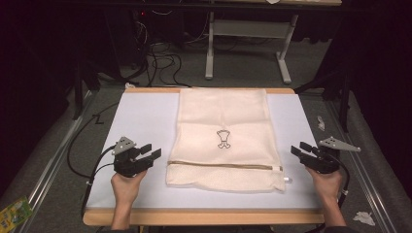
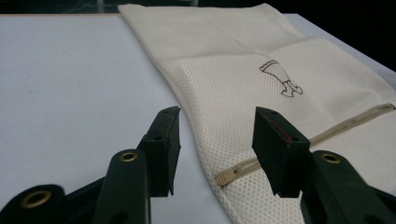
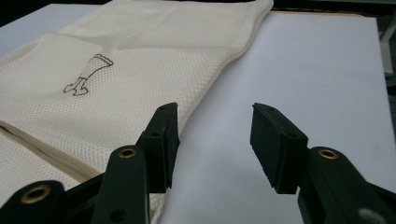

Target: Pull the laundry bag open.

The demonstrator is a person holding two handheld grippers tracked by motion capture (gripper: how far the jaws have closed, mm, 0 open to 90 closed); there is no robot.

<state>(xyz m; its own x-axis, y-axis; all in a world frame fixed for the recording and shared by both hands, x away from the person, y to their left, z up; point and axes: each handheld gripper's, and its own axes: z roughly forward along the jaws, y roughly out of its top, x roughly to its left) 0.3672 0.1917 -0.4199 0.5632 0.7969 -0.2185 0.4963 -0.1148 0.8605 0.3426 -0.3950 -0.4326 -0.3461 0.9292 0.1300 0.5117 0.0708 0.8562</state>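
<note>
A cream mesh laundry bag (image 1: 223, 131) lies flat in the middle of the white table top (image 1: 141, 116), with a small dark printed emblem (image 1: 223, 139) and a zipper (image 1: 223, 165) across its near end. My left gripper (image 1: 149, 151) rests open just left of the bag's near left edge. In the left gripper view the bag (image 2: 261, 74) lies ahead and the zipper's end (image 2: 229, 175) sits between the open jaws of that gripper (image 2: 217, 149). My right gripper (image 1: 299, 148) is open right of the bag. In the right gripper view, the bag's edge (image 3: 140, 79) reaches its left jaw.
The table has a wooden front rim (image 1: 204, 217) and a far edge (image 1: 150, 90). Beyond it stand a grey frame leg (image 1: 210, 48) and tangled cables (image 1: 160, 60) on the floor. A green packet (image 1: 13, 211) lies on the floor at lower left.
</note>
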